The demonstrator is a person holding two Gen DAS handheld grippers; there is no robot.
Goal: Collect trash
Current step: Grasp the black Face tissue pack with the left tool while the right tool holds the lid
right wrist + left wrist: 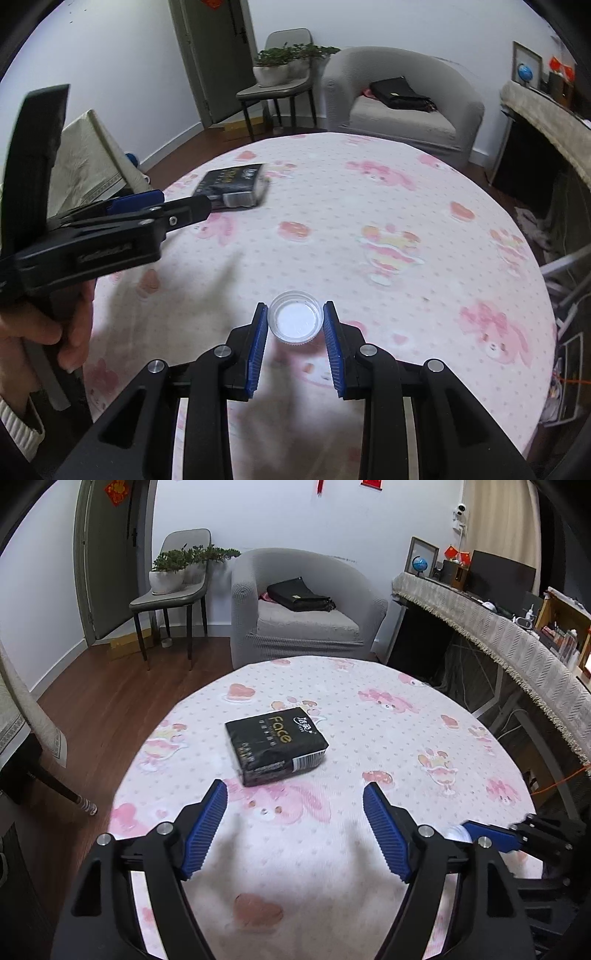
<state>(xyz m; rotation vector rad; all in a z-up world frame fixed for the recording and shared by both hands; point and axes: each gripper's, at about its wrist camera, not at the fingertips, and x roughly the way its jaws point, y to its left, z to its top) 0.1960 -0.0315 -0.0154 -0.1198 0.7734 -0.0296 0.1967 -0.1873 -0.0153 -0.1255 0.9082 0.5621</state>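
**Bottle cap clamped, tissue pack ahead of open jaws**

Printed in gold on the black tissue pack (276,746): "Face", beside a white logo in Chinese characters; smaller print on the end too fine to read. Soft, glossy plastic wrap, a flat brick shape, lying toward the far left edge of the round table (424,716). Covered in a quilted, dotted white cloth with pink cartoon rabbits and hearts.

Left gripper (295,794): ribbed blue pads on black plastic arms, spread wide and empty, with the pack just beyond the tips and nearer the left pad.

Right gripper (295,314): same build, clenched on a white bottle cap (295,317), round, ridged at the rim, hollow side up, pads touching both sides, over the near middle of the table.
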